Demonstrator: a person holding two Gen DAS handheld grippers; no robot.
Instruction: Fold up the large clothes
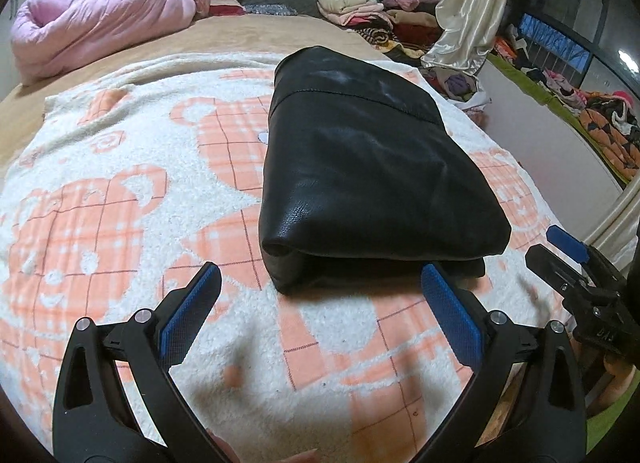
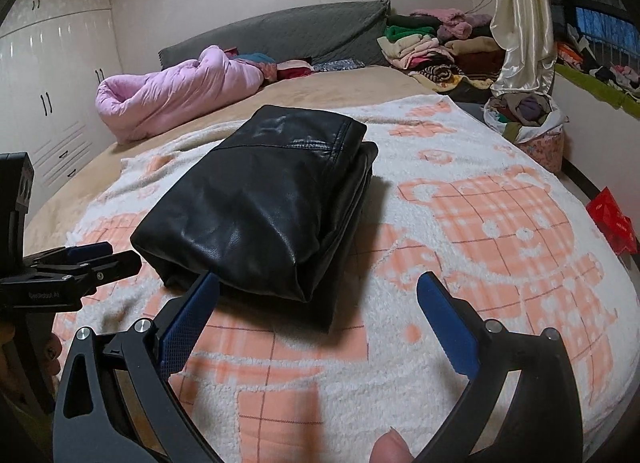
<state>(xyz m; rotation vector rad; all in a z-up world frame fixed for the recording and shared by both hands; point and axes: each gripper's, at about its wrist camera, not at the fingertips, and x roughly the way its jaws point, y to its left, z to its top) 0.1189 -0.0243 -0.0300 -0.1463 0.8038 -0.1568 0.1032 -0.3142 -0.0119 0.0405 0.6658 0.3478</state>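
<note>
Two open tongs, folded black jacket just beyond, untouched

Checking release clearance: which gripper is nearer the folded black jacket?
Roughly even, right perhaps nearer. Right gripper, open, sits at the folded black jacket's near right corner; left gripper, open, sits just before its near left edge.

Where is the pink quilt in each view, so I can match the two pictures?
Left wrist view: the pink quilt lies bunched at upper left, at the far end of the bed.
Right wrist view: the pink quilt sits left of centre, in the upper half, in front of the white wardrobe side of the room.
Shared landmark: the folded black jacket on the bear blanket, nearer than the quilt in both.
</note>
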